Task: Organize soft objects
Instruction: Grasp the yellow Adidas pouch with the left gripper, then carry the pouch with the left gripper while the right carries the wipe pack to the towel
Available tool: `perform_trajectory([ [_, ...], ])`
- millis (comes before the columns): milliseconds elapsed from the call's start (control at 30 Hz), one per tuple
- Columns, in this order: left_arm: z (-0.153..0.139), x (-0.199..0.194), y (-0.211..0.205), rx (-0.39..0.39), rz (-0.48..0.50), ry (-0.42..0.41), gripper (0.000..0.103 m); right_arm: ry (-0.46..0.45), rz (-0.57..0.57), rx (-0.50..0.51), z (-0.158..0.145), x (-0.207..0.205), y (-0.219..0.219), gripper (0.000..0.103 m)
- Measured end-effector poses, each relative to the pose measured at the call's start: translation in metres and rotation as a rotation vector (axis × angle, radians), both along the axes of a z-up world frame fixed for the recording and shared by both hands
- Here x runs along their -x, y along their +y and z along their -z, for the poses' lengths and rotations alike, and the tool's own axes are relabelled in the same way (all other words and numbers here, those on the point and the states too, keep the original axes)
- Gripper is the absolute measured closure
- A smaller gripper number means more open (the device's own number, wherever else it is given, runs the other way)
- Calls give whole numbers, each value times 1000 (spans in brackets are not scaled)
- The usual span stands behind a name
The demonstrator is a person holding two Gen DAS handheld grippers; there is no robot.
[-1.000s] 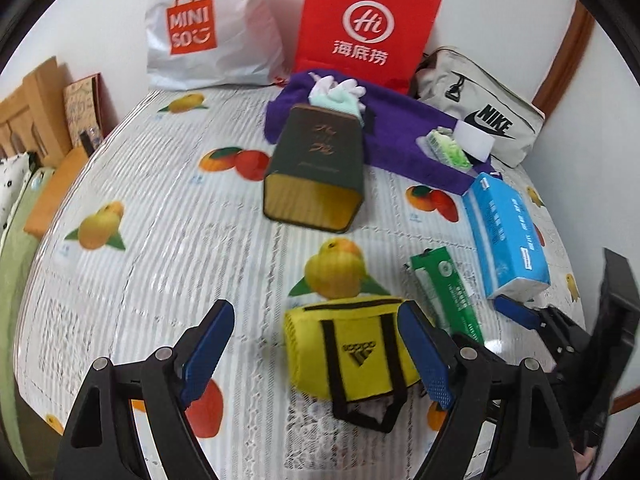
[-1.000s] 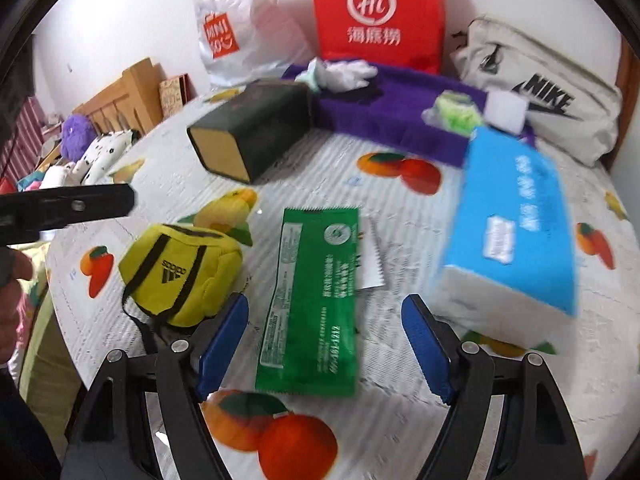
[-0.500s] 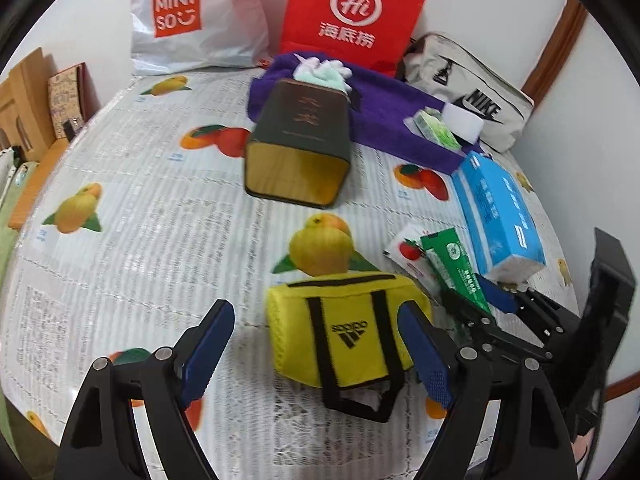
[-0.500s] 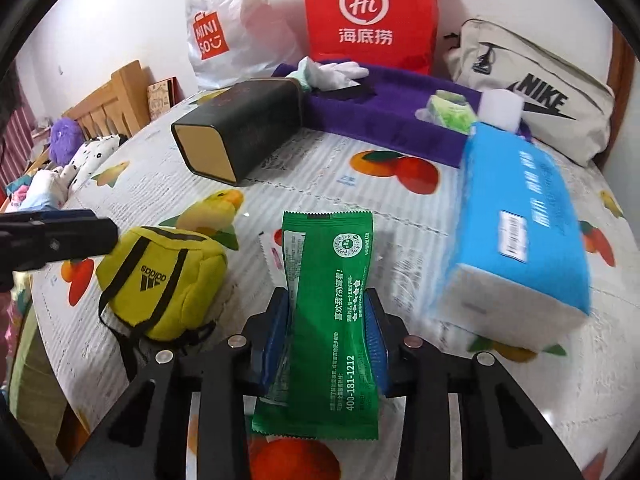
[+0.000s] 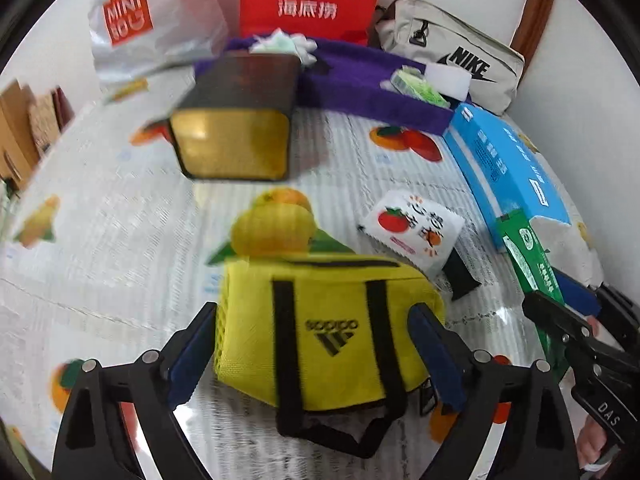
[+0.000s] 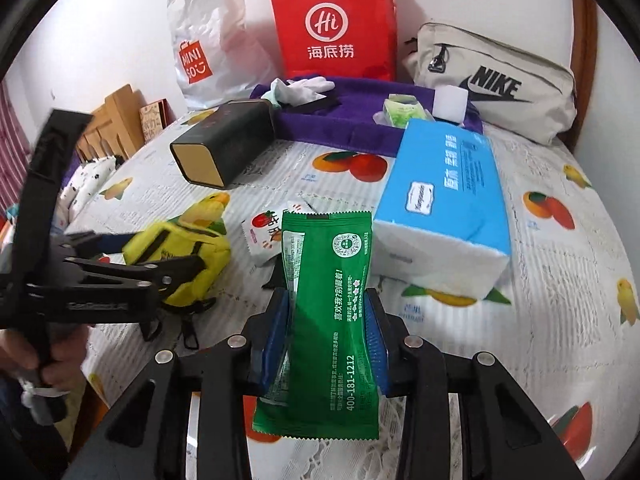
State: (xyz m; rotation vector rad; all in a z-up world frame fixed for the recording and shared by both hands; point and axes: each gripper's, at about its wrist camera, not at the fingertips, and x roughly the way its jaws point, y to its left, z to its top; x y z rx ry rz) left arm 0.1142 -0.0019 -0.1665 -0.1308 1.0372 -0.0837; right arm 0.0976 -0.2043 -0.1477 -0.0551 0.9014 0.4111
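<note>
- The right gripper point(image 6: 326, 332), low in the centre of the right wrist view, has its blue pads pinched in on a green packet point(image 6: 328, 312); the packet stands lifted off the fruit-print cloth point(image 6: 560, 320) and bows inward where it is squeezed.
- The left gripper point(image 5: 316, 344), bottom centre of the left wrist view, has its jaws spread wide on either side of a yellow Adidas bag point(image 5: 320, 328). The pads sit right at the bag's sides; whether they touch is unclear.
- A small white tomato-print sachet point(image 5: 414, 232) lies right of centre, just beyond the bag.
- A blue tissue pack point(image 6: 444, 200) lies right of centre in the right wrist view.
- A dark box point(image 5: 236, 120) lies on its side at upper centre, with a purple tray point(image 6: 352, 124) behind it.
</note>
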Motion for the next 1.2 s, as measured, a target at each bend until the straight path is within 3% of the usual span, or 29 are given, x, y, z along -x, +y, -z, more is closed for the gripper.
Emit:
perform_trajectory([
  [233, 3, 0, -2, -14, 20, -28, 4, -14, -3, -10, -5, 5, -2, 66],
  [367, 2, 1, -1, -8, 8, -32, 7, -15, -6, -14, -7, 6, -4, 66],
  [467, -3, 4, 2, 8, 3, -54, 37, -13, -6, -19, -9, 8, -5, 66],
  [500, -4, 4, 3, 29, 6, -53, 40, -18, -3, -16, -10, 9, -5, 66],
  [533, -6, 5, 5, 47, 11, -55, 49, -23, 0, -13, -11, 10, -5, 66],
  [567, -7, 6, 6, 42, 13, -59, 70, -24, 3, -16, -12, 10, -6, 66],
  [667, -12, 6, 9, 61, 32, -61, 78, -27, 11, -29, -17, 10, -9, 66],
  [900, -26, 9, 16, 85, 50, -63, 86, -40, 33, -25, -29, 12, -15, 66],
  [1200, -59, 11, 31, 128, 47, -125, 88, -68, 28, -13, -54, 4, -13, 66],
])
